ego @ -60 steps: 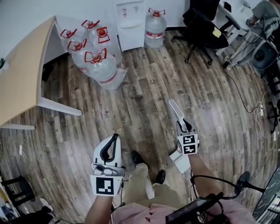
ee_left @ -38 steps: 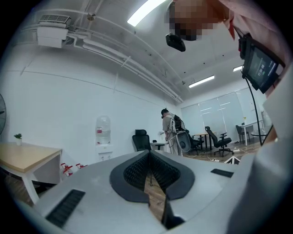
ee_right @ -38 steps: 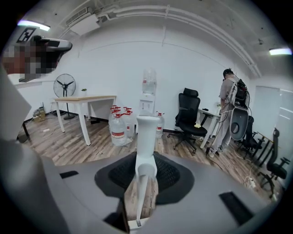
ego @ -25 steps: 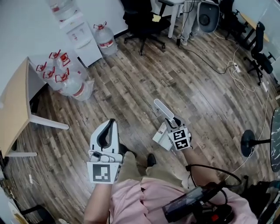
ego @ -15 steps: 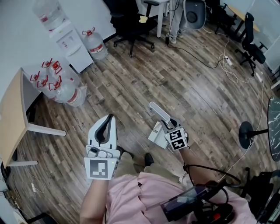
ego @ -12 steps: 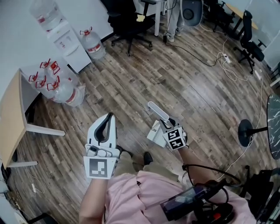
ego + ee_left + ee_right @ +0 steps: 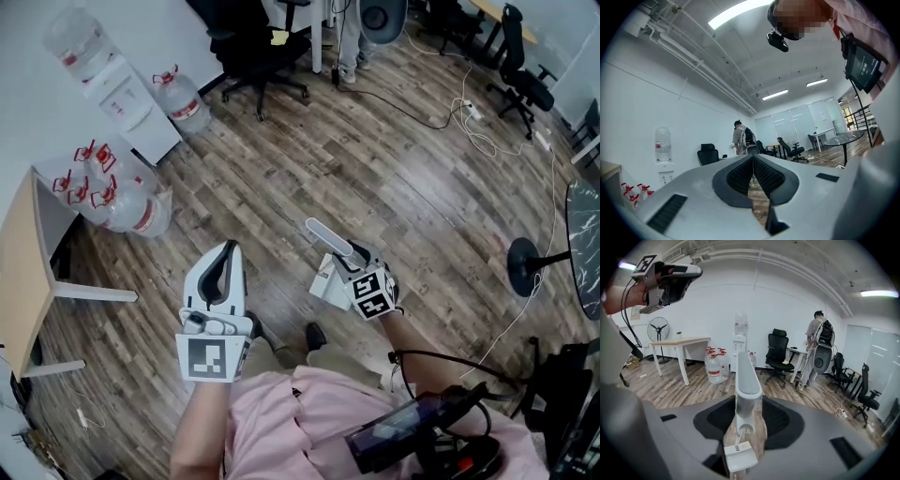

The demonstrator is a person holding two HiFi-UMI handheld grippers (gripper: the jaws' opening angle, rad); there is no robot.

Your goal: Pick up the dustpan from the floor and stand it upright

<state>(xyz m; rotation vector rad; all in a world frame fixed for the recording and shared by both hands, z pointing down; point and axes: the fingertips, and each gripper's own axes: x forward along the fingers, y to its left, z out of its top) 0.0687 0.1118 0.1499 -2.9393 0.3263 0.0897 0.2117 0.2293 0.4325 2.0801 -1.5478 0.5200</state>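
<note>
White dustpan [image 7: 328, 239] sits clamped by its handle in the right gripper [image 7: 357, 261], clear of the floor [image 7: 394, 169], with the handle jutting ahead of the jaws and the pan back beside them. The left gripper [image 7: 223, 251] is closed on nothing. Over the last seconds the person has turned while carrying it, so the lift looks done and standing it upright remains

Wood-plank floor [image 7: 375, 178], white wall [image 7: 23, 112], water jugs [image 7: 112, 202] beside desk [image 7: 21, 281] (black office chair [image 7: 246, 47] beyond).

The left gripper [image 7: 228, 248] and right gripper [image 7: 356, 261] are white, with black-lined fingers [image 7: 738, 177] and square-marked cubes [image 7: 211, 358]. The person wears a pink shirt [image 7: 300, 422], khaki trousers [image 7: 281, 352] and a black cable [image 7: 441, 361].
</note>
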